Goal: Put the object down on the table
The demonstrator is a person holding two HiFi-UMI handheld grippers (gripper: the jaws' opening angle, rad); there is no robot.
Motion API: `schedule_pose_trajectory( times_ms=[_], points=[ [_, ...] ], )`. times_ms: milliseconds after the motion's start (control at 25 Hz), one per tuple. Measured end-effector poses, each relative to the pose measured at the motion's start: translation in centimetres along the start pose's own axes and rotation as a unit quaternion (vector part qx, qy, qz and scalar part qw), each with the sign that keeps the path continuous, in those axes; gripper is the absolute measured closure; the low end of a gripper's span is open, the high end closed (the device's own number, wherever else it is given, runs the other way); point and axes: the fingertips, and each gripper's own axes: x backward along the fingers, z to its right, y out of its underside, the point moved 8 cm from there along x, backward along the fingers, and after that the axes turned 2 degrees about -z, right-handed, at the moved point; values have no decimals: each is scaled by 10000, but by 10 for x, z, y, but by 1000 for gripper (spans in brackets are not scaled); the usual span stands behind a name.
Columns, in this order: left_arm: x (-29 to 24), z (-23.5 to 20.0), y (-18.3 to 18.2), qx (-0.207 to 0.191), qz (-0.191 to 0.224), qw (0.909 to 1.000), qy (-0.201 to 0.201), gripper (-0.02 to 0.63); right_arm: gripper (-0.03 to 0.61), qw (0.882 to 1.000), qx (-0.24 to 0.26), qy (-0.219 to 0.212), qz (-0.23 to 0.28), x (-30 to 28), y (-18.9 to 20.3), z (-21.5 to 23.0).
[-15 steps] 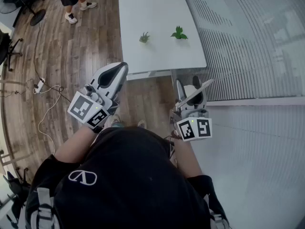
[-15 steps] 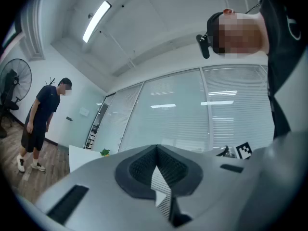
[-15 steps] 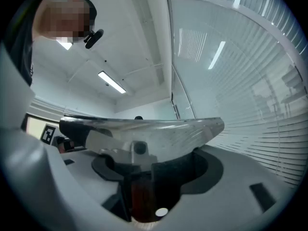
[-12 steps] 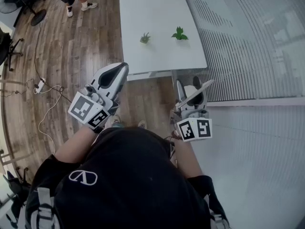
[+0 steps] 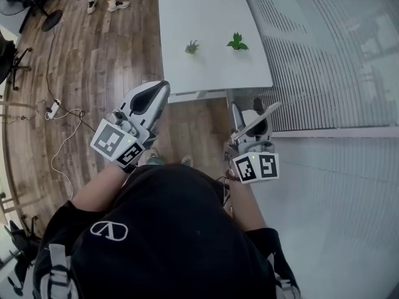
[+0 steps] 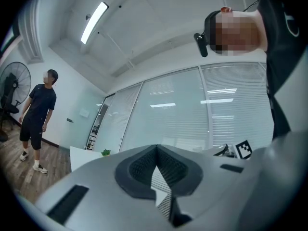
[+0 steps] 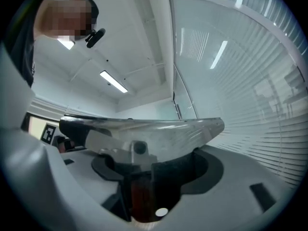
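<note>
The metal-bladed tool (image 7: 163, 134) sits in the right gripper (image 5: 247, 118) at centre right of the head view, off the table. Its brown handle is clamped between the jaws and its broad blade lies crosswise above them. The left gripper (image 5: 158, 91), left of centre, has its jaws closed together with nothing between them. The white table (image 5: 206, 14) lies ahead at upper centre with two small green plants (image 5: 236, 42) on it. A person (image 6: 36, 114) stands on the wooden floor (image 5: 100, 61) at upper left.
</note>
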Motion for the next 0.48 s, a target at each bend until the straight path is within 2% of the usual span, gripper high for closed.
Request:
schedule_pose_trajectory(
  times_ms=[480],
  points=[
    [4,5,-2,9,-8,10000,-7,609,262,10000,34,-44,54,2,-5,-6]
  ],
)
